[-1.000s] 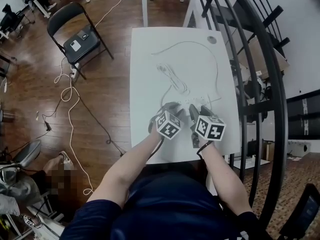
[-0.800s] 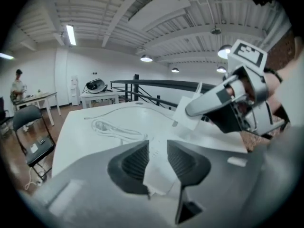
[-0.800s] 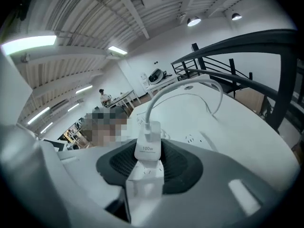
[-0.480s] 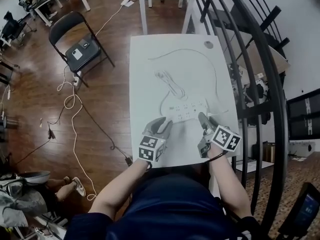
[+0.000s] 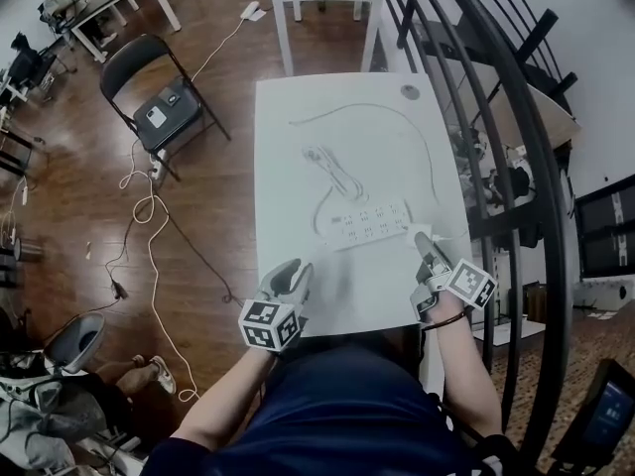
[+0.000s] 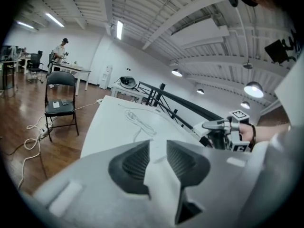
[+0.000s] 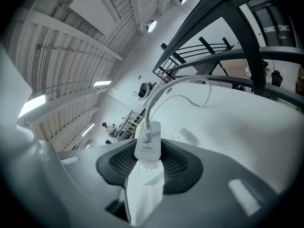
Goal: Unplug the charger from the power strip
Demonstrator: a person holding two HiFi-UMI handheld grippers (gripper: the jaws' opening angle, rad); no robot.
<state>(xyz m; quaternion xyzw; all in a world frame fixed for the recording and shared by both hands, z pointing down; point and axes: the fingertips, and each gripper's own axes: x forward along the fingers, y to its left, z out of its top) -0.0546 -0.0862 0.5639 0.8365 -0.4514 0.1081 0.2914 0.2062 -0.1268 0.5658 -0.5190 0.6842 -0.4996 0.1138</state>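
Two grippers low in frame. At lower right, right gripper [image 5: 429, 251] clenched on one white charger [image 7: 147, 145], pulled clear of the one power strip [image 5: 369, 224] mid-frame on the white table [image 5: 298, 117]; one cable [image 7: 164, 91] arcing off its top. At lower left, left gripper [image 5: 288, 274] released, jaws just narrowed slightly, nothing between. One folding chair [image 5: 159, 92] upper left.

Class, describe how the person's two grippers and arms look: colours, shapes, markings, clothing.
Both the left gripper and right gripper are grey moulded plastic, each carrying a white cube printed with black square markers. Their jaws are lined with dark ribbed pads. The person wears a dark navy short-sleeved top and a thin dark band on the right wrist.
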